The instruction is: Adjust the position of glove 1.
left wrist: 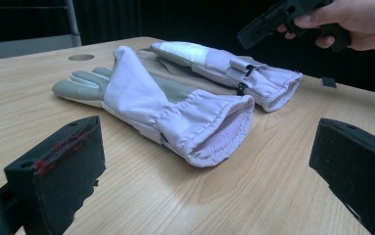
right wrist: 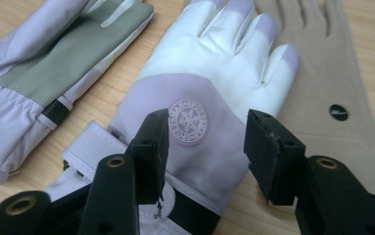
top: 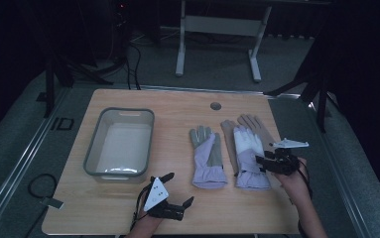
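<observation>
I hover my right gripper (right wrist: pixel 207 147), jaws parted and empty, over the white-and-lilac padded ski glove (right wrist: pixel 209 78) lying at the table's four o'clock. Next, I judge: lower and pinch its cuff.

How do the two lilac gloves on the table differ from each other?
The left glove lies palm side up, showing a grey-green panel; the right glove lies back side up, showing a white panel with a round badge. The left glove rests straight on the table, while the right glove lies partly on a tan glove. The right gripper hovers over the right glove's cuff; nothing is at the left glove. Both have gathered lilac cuffs towards the person.
</observation>
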Demonstrator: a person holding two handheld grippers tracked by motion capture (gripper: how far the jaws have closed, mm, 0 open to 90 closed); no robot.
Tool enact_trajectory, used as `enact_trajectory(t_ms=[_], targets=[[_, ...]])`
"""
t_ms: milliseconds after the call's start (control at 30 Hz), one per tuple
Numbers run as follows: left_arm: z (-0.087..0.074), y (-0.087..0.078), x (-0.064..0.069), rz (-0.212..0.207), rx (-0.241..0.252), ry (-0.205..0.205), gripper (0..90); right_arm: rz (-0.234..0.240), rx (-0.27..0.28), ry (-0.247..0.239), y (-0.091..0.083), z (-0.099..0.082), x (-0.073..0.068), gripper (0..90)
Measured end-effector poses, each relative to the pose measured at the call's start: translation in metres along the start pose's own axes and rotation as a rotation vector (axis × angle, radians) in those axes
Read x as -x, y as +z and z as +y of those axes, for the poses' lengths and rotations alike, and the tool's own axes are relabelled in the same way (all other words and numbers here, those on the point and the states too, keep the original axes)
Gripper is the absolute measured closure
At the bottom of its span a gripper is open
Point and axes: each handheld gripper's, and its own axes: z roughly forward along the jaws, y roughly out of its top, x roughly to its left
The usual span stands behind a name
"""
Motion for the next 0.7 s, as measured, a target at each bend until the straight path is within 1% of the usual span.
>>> enact_trajectory(t_ms=[33,100,200,333,367,400,433,467,500,533,633,667,700], targets=[[0.0,0.0,0.0,0.0,0.0,0.001,0.0,-0.001,-0.004,-0.005,0.003,0.0,-0.001,51.4],[0.0,0.0,0.0,-0.001,0.0,0.004,0.0,0.013,-0.015,-0.005,0.011,-0.001,-0.001,50.5],[0.0,0.0,0.0,0.006,0.004,0.001,0.0,0.03,-0.024,0.008,0.022,-0.002,-0.001,48.8],[0.0,0.0,0.001,0.007,0.006,0.002,0.0,0.021,-0.03,0.007,0.033,-0.007,-0.003,49.2],[0.0,0.0,0.001,0.006,0.004,0.004,0.0,0.017,-0.037,0.0,0.036,-0.009,-0.002,49.9],[0.0,0.0,0.001,0.006,0.003,0.005,0.0,0.022,-0.035,0.006,0.037,-0.01,-0.001,52.2],[0.0,0.0,0.001,0.007,0.002,0.005,0.0,0.042,-0.032,0.017,0.038,-0.011,0.0,56.1],[0.0,0.0,0.001,0.006,0.003,0.005,0.0,0.049,-0.033,0.016,0.039,-0.012,-0.001,60.4],[0.0,0.0,0.001,0.006,0.004,0.005,0.0,0.048,-0.031,0.018,0.039,-0.012,-0.002,60.7],[0.0,0.0,0.001,0.006,0.003,0.005,0.0,0.036,-0.03,0.015,0.039,-0.012,-0.004,61.6],[0.0,0.0,0.001,0.005,0.001,0.006,0.0,0.029,-0.043,0.046,0.039,-0.011,-0.006,67.6],[0.0,0.0,0.001,0.005,0.001,0.006,0.0,0.025,-0.043,0.049,0.039,-0.011,-0.007,70.0],[0.0,0.0,0.001,0.005,0.001,0.006,0.0,0.025,-0.043,0.049,0.039,-0.011,-0.007,70.0]])
